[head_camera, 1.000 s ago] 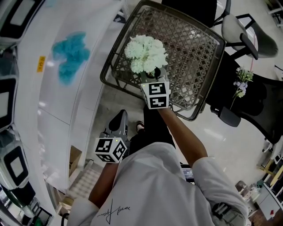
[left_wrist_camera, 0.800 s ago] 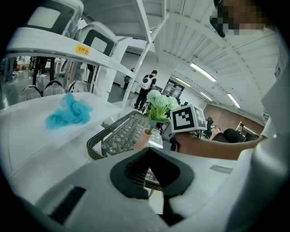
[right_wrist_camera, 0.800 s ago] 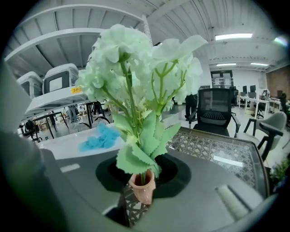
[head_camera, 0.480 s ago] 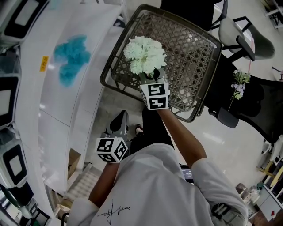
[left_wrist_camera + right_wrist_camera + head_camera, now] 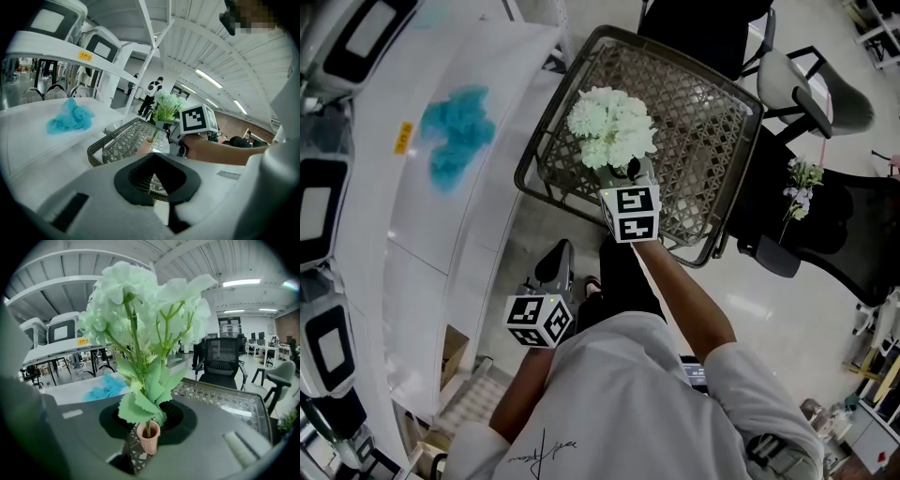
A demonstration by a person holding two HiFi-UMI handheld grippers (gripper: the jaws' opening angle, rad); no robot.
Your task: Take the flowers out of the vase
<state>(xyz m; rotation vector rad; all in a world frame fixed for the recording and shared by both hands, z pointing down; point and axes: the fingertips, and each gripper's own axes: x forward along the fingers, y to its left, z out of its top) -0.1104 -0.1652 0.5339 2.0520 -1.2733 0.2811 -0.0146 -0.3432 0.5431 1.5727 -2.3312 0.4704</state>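
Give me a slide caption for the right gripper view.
Right hand-held gripper clamps the flowers, their stem end in the vase.

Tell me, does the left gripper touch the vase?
Apart. In the left gripper view the vase stands far ahead of the left gripper, on the mesh table.

The woven lattice tabletop point(image 5: 703, 112) looks matt. On it, the smooth pink vase point(image 5: 148, 439) is perhaps ceramic, and the flowers point(image 5: 612, 127) seem fabric.
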